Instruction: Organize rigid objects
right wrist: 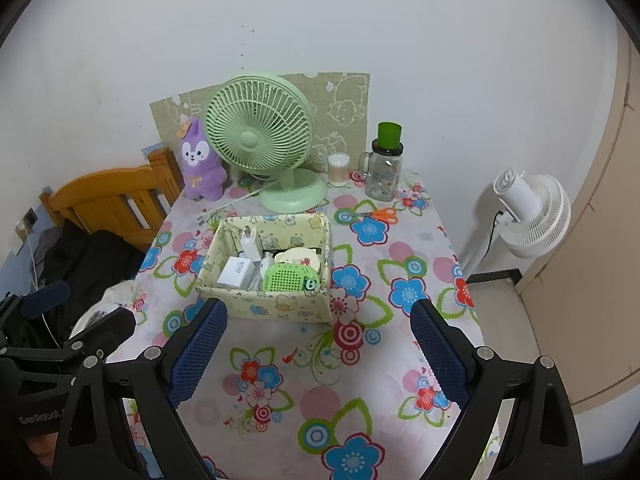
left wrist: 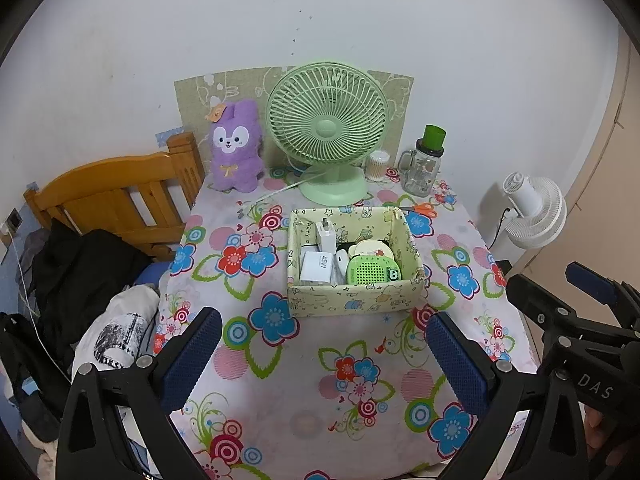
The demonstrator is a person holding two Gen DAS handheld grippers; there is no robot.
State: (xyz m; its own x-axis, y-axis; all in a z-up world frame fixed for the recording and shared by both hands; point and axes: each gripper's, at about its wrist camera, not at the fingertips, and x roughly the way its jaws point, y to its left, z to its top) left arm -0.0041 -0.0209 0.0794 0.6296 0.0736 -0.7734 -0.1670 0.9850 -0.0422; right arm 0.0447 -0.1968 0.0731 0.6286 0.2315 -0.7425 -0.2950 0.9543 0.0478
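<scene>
Pale yellow cartoon-print storage box (left wrist: 354,300), mid-table on the flowered tablecloth (left wrist: 280,380).
Contents: white charger blocks (left wrist: 317,267), green perforated oval case (left wrist: 370,271), round cream tin (left wrist: 370,249). Orange-handled scissors (left wrist: 425,209) loose near the far right edge; best approached square, taken by the handles. Left gripper (left wrist: 324,354) and right gripper (right wrist: 320,346): jaws wide, empty.

The left gripper (left wrist: 324,354) and right gripper (right wrist: 318,348) hover side by side, both level, each with its 2 jaws spread wide apart and holding nothing.
</scene>
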